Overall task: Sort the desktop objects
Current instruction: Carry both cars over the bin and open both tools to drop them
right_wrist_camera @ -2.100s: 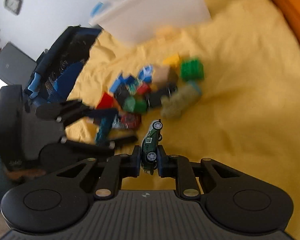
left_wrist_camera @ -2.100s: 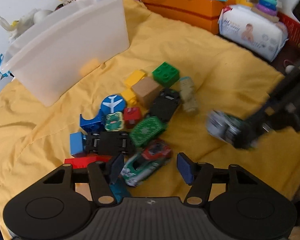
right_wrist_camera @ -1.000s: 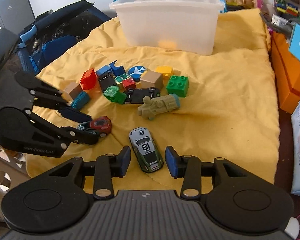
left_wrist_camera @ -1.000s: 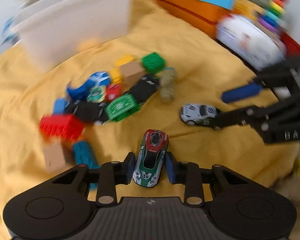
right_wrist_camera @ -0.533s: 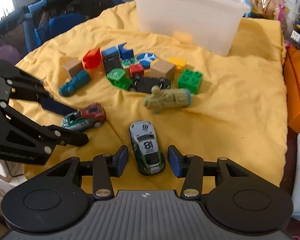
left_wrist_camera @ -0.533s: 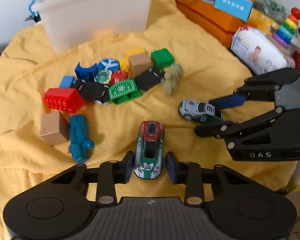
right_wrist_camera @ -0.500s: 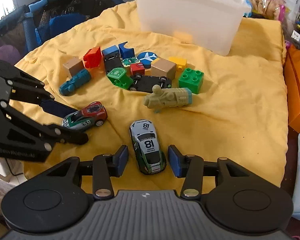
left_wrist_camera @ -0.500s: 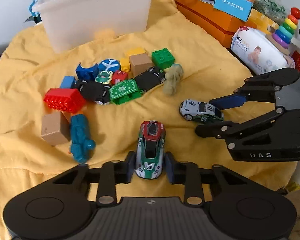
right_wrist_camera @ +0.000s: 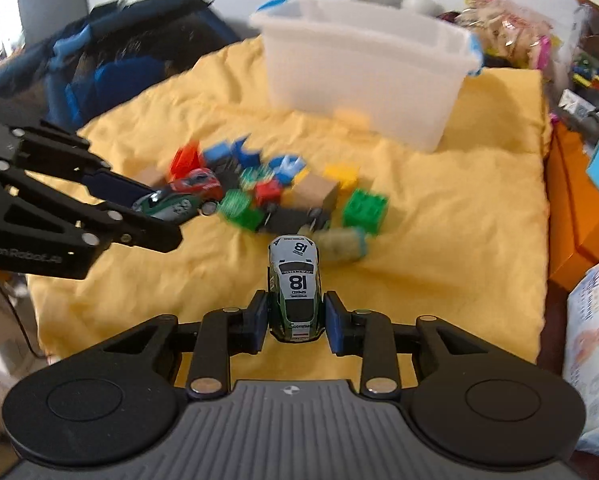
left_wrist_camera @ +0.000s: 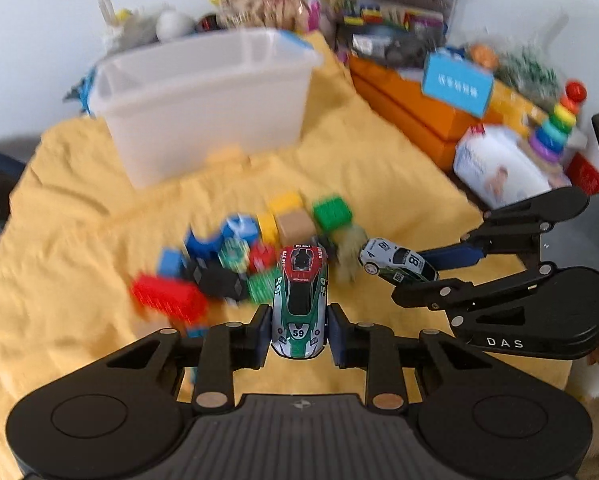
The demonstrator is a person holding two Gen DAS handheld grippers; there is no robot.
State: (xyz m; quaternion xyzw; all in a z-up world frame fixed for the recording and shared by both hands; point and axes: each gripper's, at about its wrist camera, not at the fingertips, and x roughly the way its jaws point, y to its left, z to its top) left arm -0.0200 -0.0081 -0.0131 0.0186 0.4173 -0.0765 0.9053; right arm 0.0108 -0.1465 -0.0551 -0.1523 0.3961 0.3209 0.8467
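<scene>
My left gripper (left_wrist_camera: 299,336) is shut on a red, green and white toy car (left_wrist_camera: 299,300) numbered 59, held nose-forward above the yellow cloth (left_wrist_camera: 379,184). The jaws of my right gripper (right_wrist_camera: 295,320) are closing, and their blue pads press the sides of a white and green toy car (right_wrist_camera: 295,284) numbered 18. In each wrist view the other gripper shows with its car: the right gripper (left_wrist_camera: 409,278), the left gripper (right_wrist_camera: 161,214). A blurred pile of blocks and toy vehicles (left_wrist_camera: 239,256) lies mid-cloth. Behind it stands a translucent white bin (left_wrist_camera: 203,112).
An orange box (left_wrist_camera: 411,108), a pack of wipes (left_wrist_camera: 499,168) and a rainbow ring stacker (left_wrist_camera: 559,124) line the right side of the cloth. A blue and black bag (right_wrist_camera: 111,72) sits at the cloth's left edge. Clutter fills the shelves behind the bin.
The right gripper's jaws have closed onto the white and green car. The left gripper has risen with the red and green car, and both views now tilt up towards the bin.
</scene>
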